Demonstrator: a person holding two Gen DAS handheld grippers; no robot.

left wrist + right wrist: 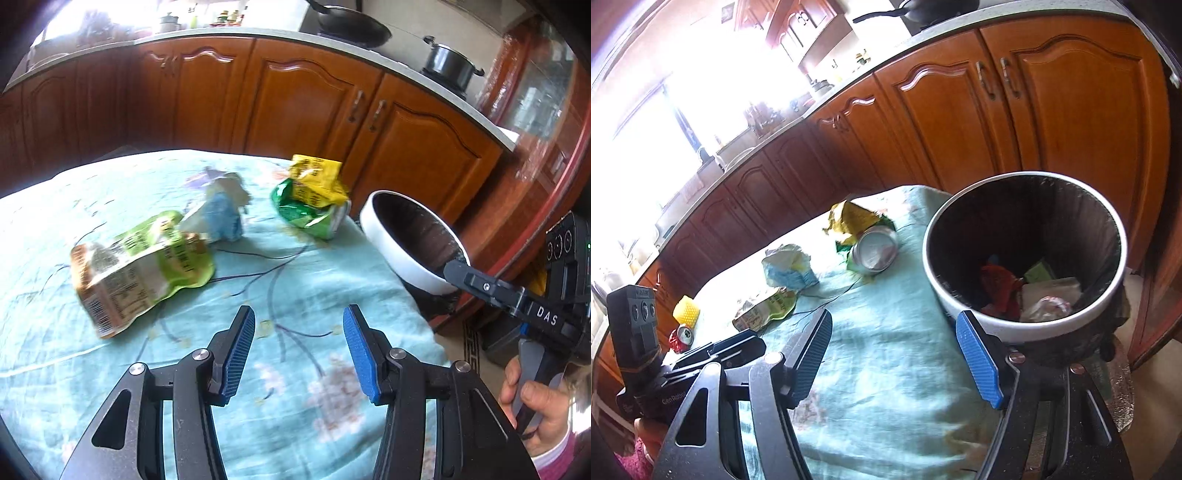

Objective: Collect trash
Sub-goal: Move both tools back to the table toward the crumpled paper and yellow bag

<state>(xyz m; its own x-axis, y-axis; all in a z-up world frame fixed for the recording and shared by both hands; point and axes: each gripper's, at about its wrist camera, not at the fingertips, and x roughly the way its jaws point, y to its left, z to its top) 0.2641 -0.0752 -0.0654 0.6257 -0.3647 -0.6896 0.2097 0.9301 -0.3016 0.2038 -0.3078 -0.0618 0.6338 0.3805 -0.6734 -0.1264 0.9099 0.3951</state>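
Both claws empty w/ jaws apart, left gripper and right gripper low in frame; green snack pouch mid-left on tablecloth looks light, crinkly, slippery, so pinch a flat edge, then bin at right.

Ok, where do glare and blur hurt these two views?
Right wrist view: the window is blown out white, washing the counter beside it; the bin stays sharp. Left wrist view: the green pouch and blue wrapper are smeared by motion; cabinets bow from fisheye.
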